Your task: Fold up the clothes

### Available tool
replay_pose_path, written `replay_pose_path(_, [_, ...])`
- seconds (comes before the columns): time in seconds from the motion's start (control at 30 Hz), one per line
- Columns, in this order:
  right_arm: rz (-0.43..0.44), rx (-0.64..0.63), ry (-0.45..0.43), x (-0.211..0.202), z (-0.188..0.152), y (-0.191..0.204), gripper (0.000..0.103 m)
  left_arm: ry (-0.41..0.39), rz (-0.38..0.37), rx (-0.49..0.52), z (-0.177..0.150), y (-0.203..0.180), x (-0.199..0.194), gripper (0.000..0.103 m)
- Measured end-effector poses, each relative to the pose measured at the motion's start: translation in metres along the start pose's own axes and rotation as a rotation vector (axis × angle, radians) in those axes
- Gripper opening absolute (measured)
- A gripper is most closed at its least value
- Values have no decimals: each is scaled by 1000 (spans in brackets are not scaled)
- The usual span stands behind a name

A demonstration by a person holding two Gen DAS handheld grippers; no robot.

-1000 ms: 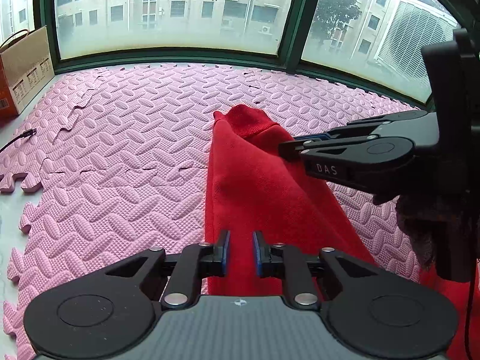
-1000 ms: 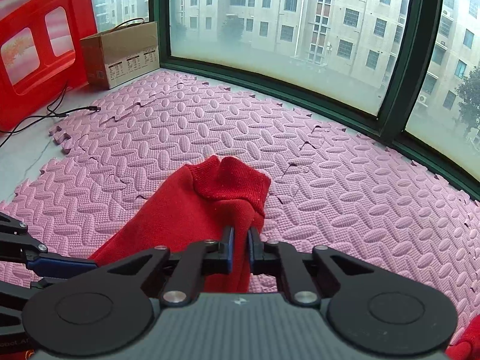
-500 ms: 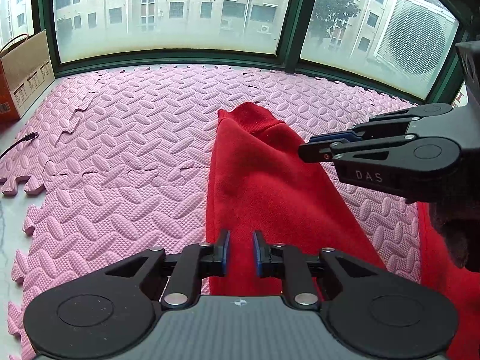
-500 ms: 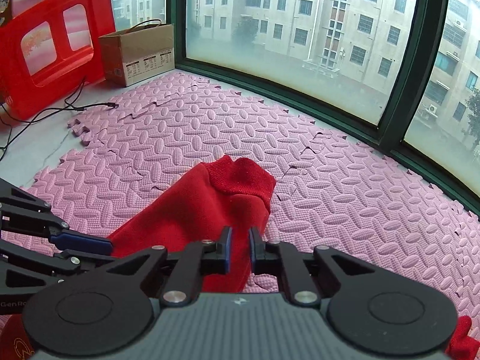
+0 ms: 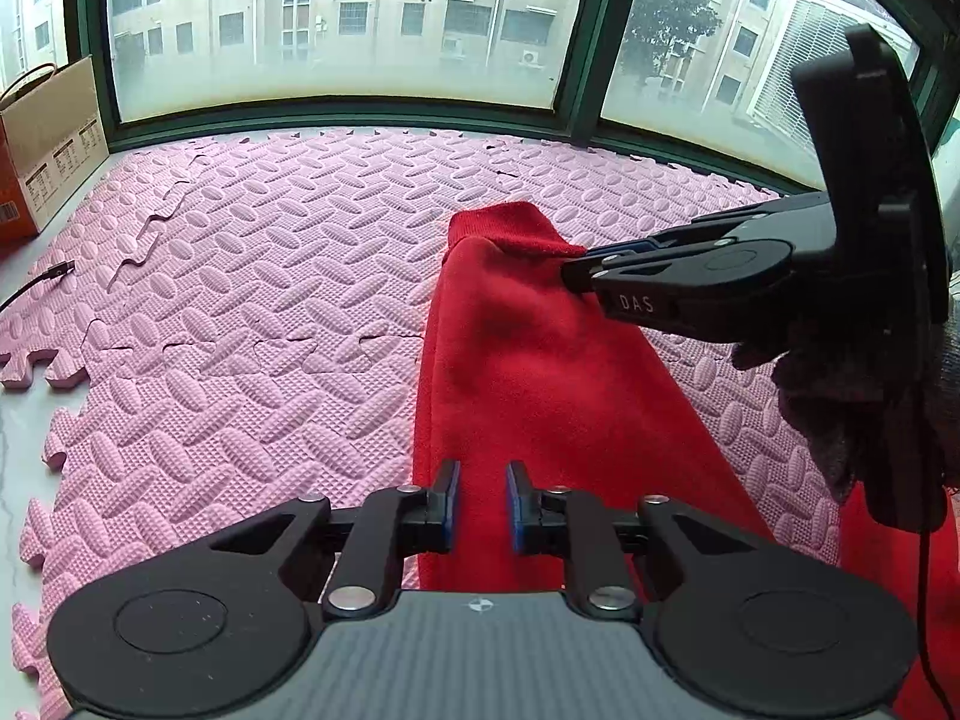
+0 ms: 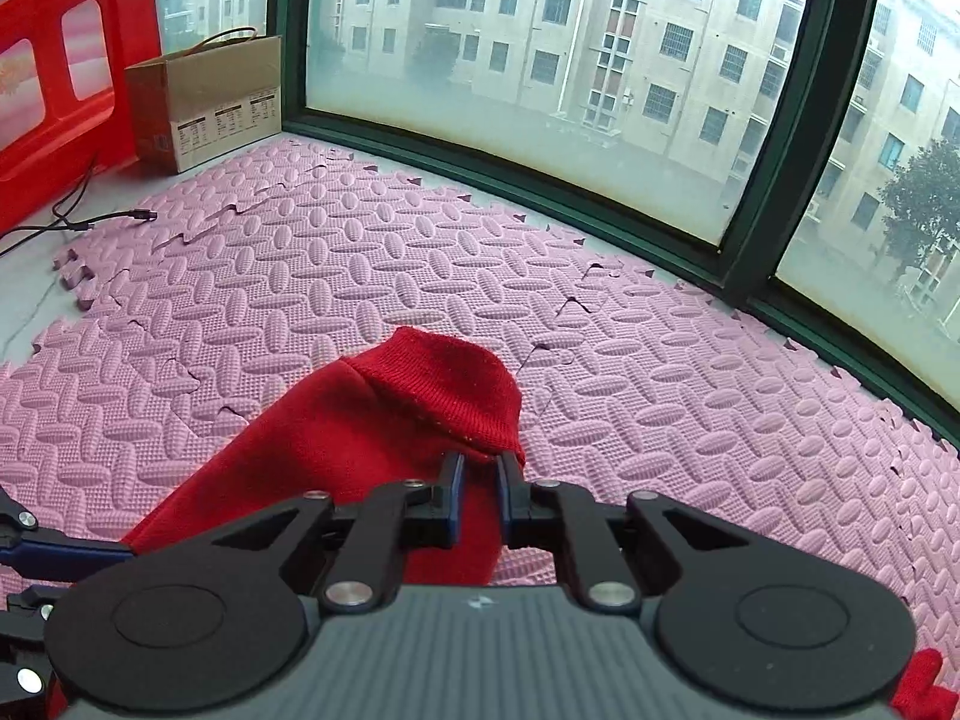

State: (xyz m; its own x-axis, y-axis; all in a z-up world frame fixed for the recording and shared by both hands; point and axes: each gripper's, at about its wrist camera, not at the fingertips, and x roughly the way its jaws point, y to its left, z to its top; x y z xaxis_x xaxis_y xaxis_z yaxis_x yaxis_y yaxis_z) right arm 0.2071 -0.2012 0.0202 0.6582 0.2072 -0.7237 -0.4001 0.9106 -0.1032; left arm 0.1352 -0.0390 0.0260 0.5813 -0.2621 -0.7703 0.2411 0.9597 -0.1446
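Pinching the ribbed cuff of the red garment (image 6: 384,420) with my right gripper (image 6: 478,468), I am clamping its lower part in my left gripper (image 5: 482,495); it is stretching across the pink foam mat (image 5: 240,312), its remainder cut off from view.

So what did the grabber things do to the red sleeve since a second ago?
The right hand-held gripper swung away from the ribbed cuff half a second ago, then came back and now pinches its edge. The red garment hardly moved. The left hand-held gripper kept its grip lower on the cloth, and the pink foam mat and cardboard box stayed put.
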Motion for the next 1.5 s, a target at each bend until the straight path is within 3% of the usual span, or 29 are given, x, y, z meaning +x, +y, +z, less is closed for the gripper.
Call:
replay_pose_path(0.2, [132, -24, 48, -18, -9, 2, 16, -3, 3, 8, 2, -1, 1, 19])
replay_pose_path(0.37, [200, -126, 93, -45, -38, 22, 16, -4, 8, 8, -1, -2, -3, 19])
replay_pose_path(0.53, [245, -180, 92, -86, -70, 41, 17, -11, 22, 18, -11, -5, -19, 29])
replay_pose_path(0.6, [278, -191, 89, -105, -82, 50, 25, -14, 24, 30, -16, -8, -28, 30])
replay_pose_path(0.67, [293, -208, 85, -121, -95, 61, 29, -19, 31, 37, -23, -10, -39, 37])
replay_pose_path(0.73, [297, -228, 82, -132, -104, 68, 29, -23, 28, 36, -32, -12, -50, 43])
replay_pose_path(0.83, [290, -244, 70, -154, -121, 81, 30, -16, 30, 45, -48, -18, -66, 43])
replay_pose_path(0.93, [257, -239, 6, -184, -133, 93, 30, -13, 32, 50, -66, -23, -78, 43])
replay_pose_path(1.07, [289, -224, -63, -218, -140, 110, 29, 3, 39, 44, -80, -25, -81, 43])
replay_pose_path(1.23, [353, -238, -14, -223, -153, 137, 28, -1, 60, 37, -86, -26, -83, 43])
replay_pose_path(1.33, [336, -231, 4, -219, -161, 145, 28, -15, 57, 34, -89, -26, -89, 44])
replay_pose_path(1.5, [314, -259, -75, -245, -165, 153, 28, -25, 50, 30, -95, -25, -97, 45])
